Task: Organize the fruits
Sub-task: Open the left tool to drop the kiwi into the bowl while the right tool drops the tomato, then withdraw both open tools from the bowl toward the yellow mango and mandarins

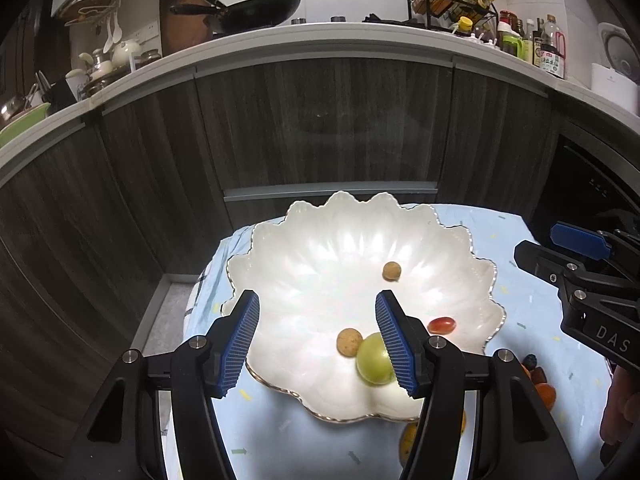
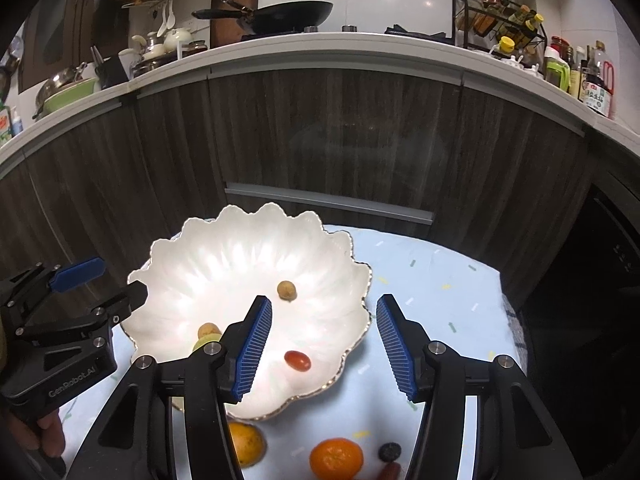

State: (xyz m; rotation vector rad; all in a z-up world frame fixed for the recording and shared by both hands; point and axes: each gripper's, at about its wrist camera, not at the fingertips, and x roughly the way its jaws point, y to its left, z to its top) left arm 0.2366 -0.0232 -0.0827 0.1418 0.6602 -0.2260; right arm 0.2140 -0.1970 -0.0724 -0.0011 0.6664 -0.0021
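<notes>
Both grippers — left (image 1: 318, 344), right (image 2: 324, 346) — gape empty over bowl (image 1: 320, 240): two longans (image 1: 392, 271), one grape (image 1: 374, 358), one tomato (image 1: 441, 325)

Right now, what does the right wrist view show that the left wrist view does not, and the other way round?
Only the right wrist view shows the whole orange mandarin and the yellow fruit clearly on the cloth. Only the left wrist view shows the green grape nearly whole; in the right view a finger hides most of it. Both show the white bowl holding two small brown fruits and a red cherry tomato, and both grippers open and empty.
</notes>
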